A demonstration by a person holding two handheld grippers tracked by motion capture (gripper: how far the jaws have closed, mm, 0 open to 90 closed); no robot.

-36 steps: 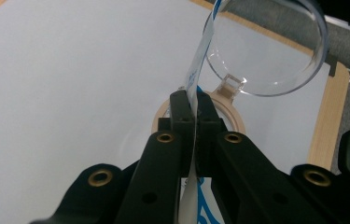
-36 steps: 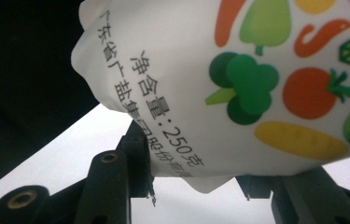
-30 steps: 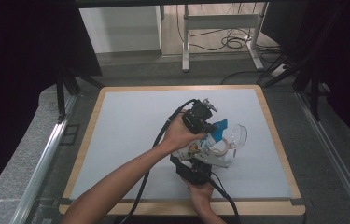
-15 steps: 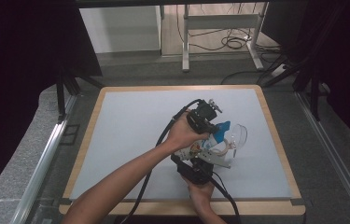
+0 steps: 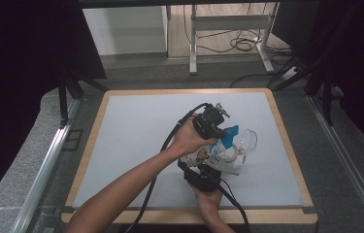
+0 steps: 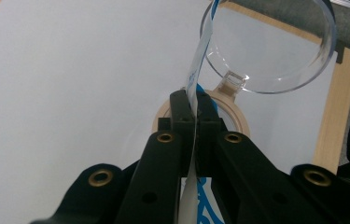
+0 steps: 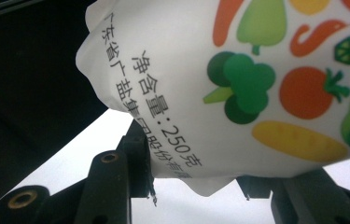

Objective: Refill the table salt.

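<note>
Table (image 5: 136, 145), high view: a white salt pouch (image 5: 212, 156) printed w/ vegetables sits approx. 4 o'clock of centre, over a clear jar (image 5: 240, 145) w/ hinged lid open. Left gripper (image 6: 192, 109) is clamped on the pouch's top edge; right gripper (image 7: 191, 184) grips its lower body, jaws partway closed. Risk: tilting off-line spills salt past the jar mouth; thin film could slip.

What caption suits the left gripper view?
Left claw shut on the bag's top edge, above a wooden-rimmed jar mouth with its clear lid open.
</note>
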